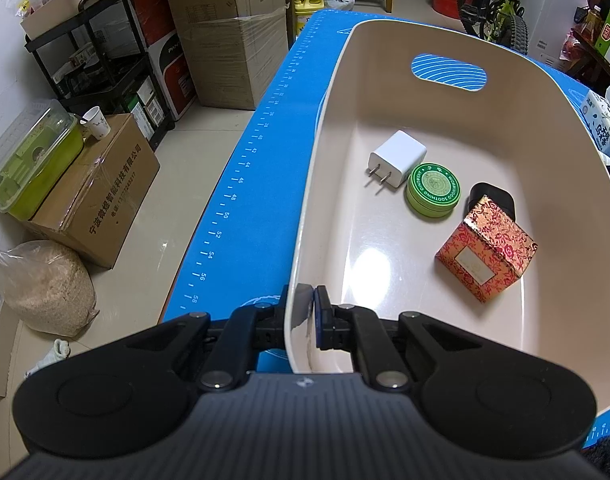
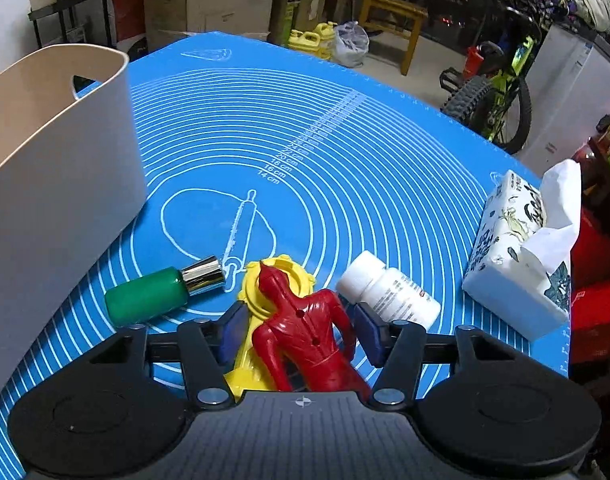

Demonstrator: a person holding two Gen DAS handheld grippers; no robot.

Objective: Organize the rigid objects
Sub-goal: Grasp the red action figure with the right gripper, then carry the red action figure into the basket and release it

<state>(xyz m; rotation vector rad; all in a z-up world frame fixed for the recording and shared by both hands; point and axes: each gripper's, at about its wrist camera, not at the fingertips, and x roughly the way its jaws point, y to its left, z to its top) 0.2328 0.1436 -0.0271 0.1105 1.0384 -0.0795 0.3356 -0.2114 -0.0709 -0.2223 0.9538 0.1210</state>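
Left tongs (image 1: 310,310): clamped tight on the near rim of the cream bin (image 1: 553,128), 1 pad inside the wall and 1 outside, basically pinning it to the table.
Right tongs (image 2: 299,330): about half open, straddling the red toy figure (image 2: 301,332) on the blue mat (image 2: 345,152). Blue pads sit just off each side of its body, and I can't say for sure either one is pressing yet, so I'm not calling it a grip.
Already in the bin: 4 things, namely a white charger plug (image 1: 397,158), a green ointment tin (image 1: 433,192), a red-and-gold patterned box (image 1: 485,256), and something black (image 1: 493,196) tucked behind that box, too hidden to name.
Still out on the mat: red figure lying partly on top of a yellow plastic piece (image 2: 261,292), a green bottle with a chrome cap (image 2: 161,296) on its side just left of them, and a white pill bottle (image 2: 389,288) on its side just right.
Probably not part of it: tissue pack (image 2: 521,256) over at the right edge, soft stuff.
Progress guess: roughly halfway, 4 in and 4 to go, with the red figure looking like the next one up.
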